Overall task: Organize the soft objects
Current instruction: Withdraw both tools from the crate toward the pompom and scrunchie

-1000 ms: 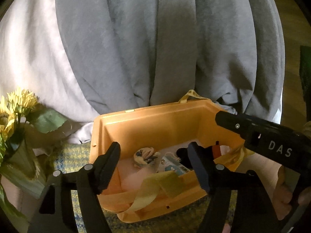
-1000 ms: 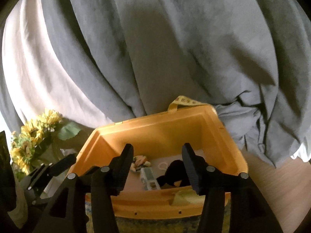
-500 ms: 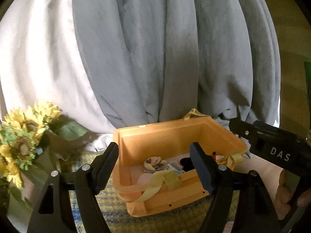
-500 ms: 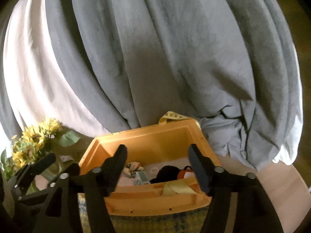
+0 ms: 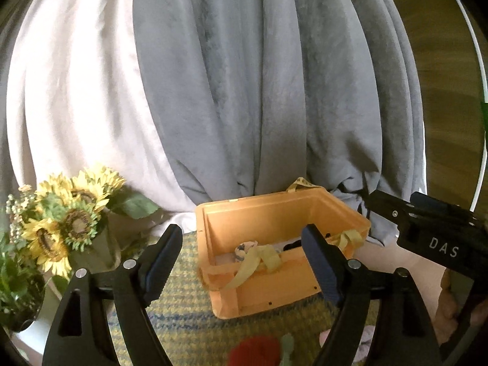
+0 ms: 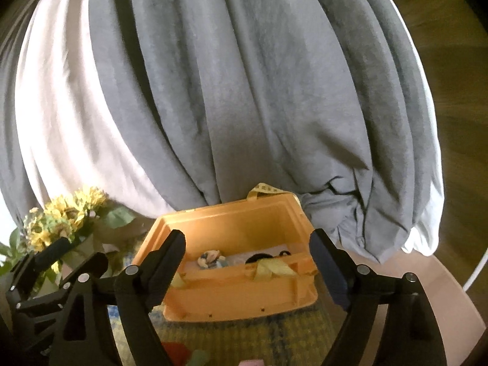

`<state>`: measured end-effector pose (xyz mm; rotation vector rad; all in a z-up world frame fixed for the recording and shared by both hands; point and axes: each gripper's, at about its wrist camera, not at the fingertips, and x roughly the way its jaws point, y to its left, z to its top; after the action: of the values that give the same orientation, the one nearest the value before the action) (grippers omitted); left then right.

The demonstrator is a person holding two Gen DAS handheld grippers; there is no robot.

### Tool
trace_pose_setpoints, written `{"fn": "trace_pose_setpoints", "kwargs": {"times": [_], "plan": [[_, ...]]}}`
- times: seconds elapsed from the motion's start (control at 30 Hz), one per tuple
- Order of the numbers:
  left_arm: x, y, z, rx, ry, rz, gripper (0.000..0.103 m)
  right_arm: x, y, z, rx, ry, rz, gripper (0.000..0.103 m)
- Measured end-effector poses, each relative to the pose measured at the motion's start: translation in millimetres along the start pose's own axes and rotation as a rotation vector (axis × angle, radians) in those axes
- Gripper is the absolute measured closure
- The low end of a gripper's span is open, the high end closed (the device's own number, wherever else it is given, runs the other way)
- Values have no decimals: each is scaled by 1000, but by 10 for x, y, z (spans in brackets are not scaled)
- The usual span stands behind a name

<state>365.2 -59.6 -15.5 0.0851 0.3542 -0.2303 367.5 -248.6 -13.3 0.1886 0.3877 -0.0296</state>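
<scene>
Judging by what lies where, the sorting is partly done: the orange bin (image 5: 283, 244) already holds a few soft things, and at least two more wait outside it. The left gripper (image 5: 241, 262) has its jaws apart and opening, nothing between the pads; the right gripper (image 6: 248, 270) likewise, jaws apart and opening, empty. The bin sits ahead of both pairs of jaws, framed between them. Inside it lie a small patterned cloth bundle (image 5: 244, 248), something black (image 6: 259, 257) and a pale lining; yellow straps (image 5: 257, 259) drape over its near wall. Below the left jaws, nearer than the bin, a red soft thing (image 5: 254, 350) and a pale one (image 5: 364, 340) rest on the woven mat (image 5: 189, 314), probably next to go in
</scene>
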Motion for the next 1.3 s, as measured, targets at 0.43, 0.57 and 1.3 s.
{"fn": "trace_pose_setpoints", "kwargs": {"times": [0.43,0.57,1.3], "plan": [[-353,33,-258,-10,48,15,20,-330,77,-222,-19,22,-5,10],[-420,1,-359,7,73,29,19,-384,72,-330,-13,44,-1,10],[-419,-77,-811,21,200,-3,19,-428,-16,-857,8,187,-33,10]]}}
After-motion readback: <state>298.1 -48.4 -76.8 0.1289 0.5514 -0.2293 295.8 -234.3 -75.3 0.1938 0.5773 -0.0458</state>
